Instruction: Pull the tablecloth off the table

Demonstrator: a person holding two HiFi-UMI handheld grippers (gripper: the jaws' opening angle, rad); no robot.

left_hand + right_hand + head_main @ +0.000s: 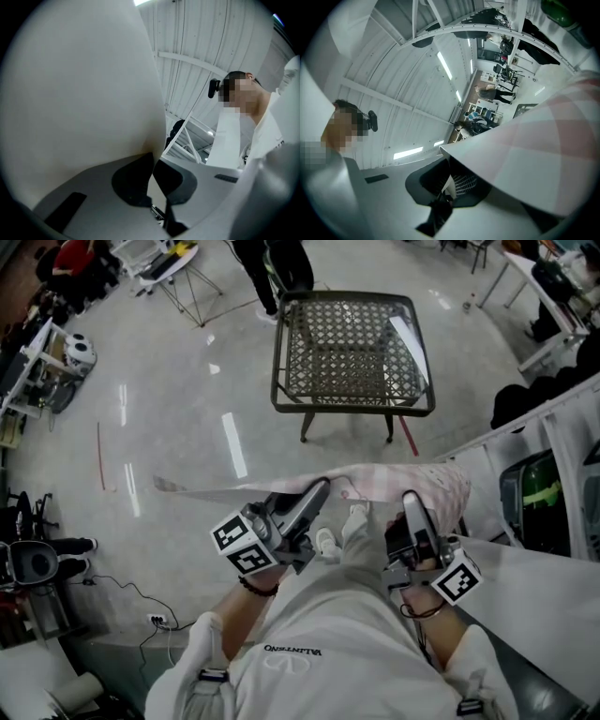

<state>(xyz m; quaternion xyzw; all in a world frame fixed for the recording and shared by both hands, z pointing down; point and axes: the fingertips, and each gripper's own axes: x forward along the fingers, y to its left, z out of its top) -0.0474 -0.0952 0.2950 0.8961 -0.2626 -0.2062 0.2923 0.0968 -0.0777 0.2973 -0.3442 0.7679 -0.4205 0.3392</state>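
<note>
The pink-and-white checked tablecloth [394,486] hangs stretched between my two grippers, close to my body and off the table [352,404]. In the head view my left gripper [314,495] pinches its left part and my right gripper [411,500] its right part. A thin tail of cloth trails left over the floor. In the left gripper view pale cloth [84,93] fills the left side and runs down between the shut jaws of the left gripper [152,180]. In the right gripper view checked cloth [543,154] drapes over the right gripper [450,183], with a fold caught between its pads.
The dark metal table with a mesh top stands bare ahead on the grey floor, with a white strip [408,343] near its right edge. A person's legs [277,268] stand behind it. White partitions [553,427] lie to my right, and a folding stand [178,268] and a ball [80,352] to the far left.
</note>
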